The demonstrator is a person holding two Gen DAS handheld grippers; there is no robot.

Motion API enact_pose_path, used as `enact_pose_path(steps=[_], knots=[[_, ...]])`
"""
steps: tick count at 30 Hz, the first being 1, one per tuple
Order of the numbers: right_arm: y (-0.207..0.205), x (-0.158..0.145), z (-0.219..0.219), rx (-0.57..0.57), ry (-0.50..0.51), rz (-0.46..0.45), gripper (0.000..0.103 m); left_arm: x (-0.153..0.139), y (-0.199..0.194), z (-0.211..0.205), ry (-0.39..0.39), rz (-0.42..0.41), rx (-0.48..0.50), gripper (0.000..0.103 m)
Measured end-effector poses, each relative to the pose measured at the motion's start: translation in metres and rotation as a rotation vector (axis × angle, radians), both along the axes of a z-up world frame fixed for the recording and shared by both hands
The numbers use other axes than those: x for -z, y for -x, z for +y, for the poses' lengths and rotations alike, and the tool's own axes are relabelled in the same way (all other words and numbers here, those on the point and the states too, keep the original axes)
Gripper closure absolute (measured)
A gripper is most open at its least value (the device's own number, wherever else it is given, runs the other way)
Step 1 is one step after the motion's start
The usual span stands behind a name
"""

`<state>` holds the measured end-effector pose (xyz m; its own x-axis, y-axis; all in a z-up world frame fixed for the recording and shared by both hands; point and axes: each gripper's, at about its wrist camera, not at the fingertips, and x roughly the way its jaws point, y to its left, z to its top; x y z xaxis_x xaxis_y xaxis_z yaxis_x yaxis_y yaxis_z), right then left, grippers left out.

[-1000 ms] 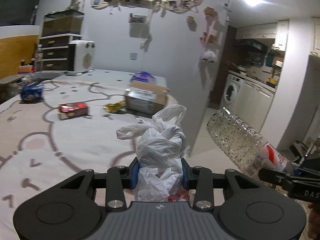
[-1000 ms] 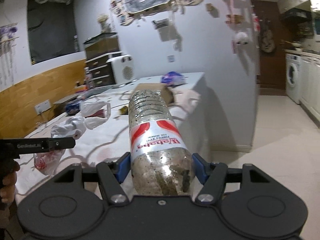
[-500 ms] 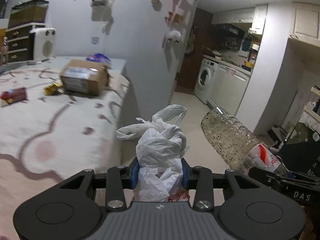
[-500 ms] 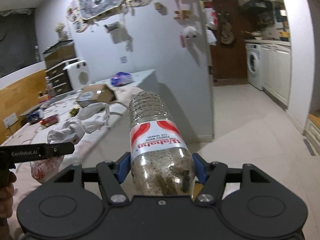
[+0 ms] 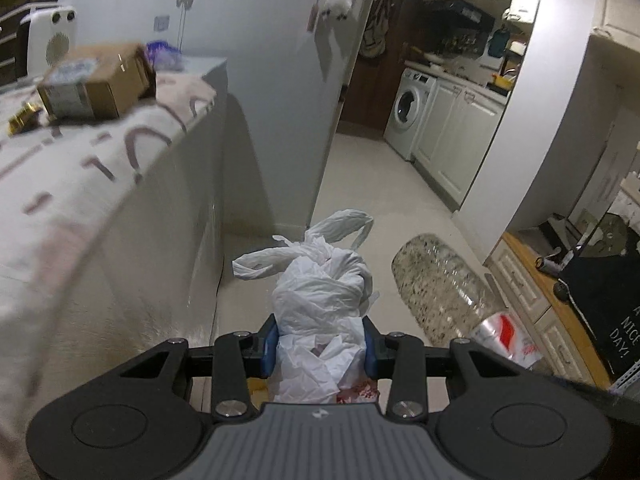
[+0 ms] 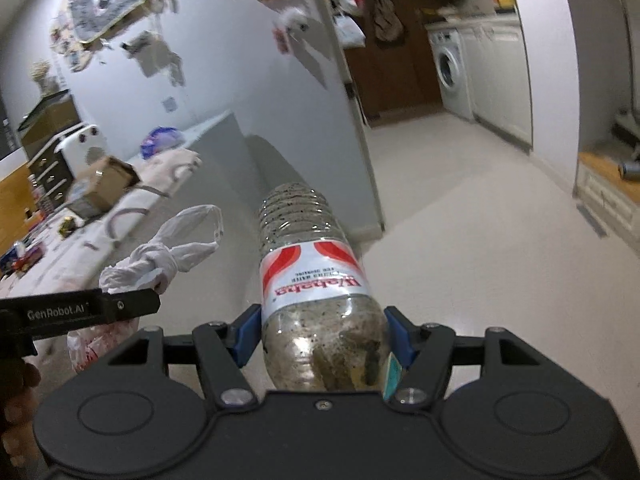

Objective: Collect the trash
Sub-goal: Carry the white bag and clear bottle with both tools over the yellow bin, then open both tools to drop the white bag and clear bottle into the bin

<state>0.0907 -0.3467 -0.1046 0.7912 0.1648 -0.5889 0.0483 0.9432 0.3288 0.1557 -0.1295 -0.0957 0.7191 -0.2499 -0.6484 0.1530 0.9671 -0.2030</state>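
Both hands have swung away from the counter (image 5: 120,168) toward the open floor, so this looks like the carry-off. The left gripper (image 5: 320,344) has its jaws clamped on the knotted white plastic bag (image 5: 320,300), and the right gripper (image 6: 320,340) grips the dirty water bottle (image 6: 316,300). The cardboard box (image 5: 96,80) and wrappers sit near the counter's far corner, not yet collected.

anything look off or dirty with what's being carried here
The plastic bottle in the right gripper is grimy inside, speckled dark with brownish sludge at the gripped end. The knotted white bag in the left gripper looks intact; nothing spilled.
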Motion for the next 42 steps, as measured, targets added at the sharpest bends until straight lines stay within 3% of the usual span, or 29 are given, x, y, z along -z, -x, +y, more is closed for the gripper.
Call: enact_pose_path(steps=[4,9,17,28,36,42], knots=[[-0.022,0.031,-0.002,0.016,-0.039,0.062,0.037,0.03,-0.027,-0.005,0.007,0.056,-0.018,0.062],[-0.054,0.072,-0.004,0.056,-0.09,0.142,0.037,0.077,-0.066,-0.006,0.077,0.182,-0.036,0.062],[-0.107,0.151,-0.001,0.124,-0.24,0.3,0.037,0.163,-0.126,-0.014,0.041,0.35,-0.06,0.062],[-0.167,0.252,0.006,0.16,-0.287,0.506,0.037,0.256,-0.19,-0.003,-0.005,0.524,-0.137,0.062],[-0.22,0.297,0.024,0.116,-0.274,0.651,0.037,0.315,-0.212,0.011,0.091,0.669,-0.164,0.062],[-0.255,0.324,0.034,0.127,-0.273,0.686,0.037,0.344,-0.222,0.008,0.024,0.719,-0.154,0.062]])
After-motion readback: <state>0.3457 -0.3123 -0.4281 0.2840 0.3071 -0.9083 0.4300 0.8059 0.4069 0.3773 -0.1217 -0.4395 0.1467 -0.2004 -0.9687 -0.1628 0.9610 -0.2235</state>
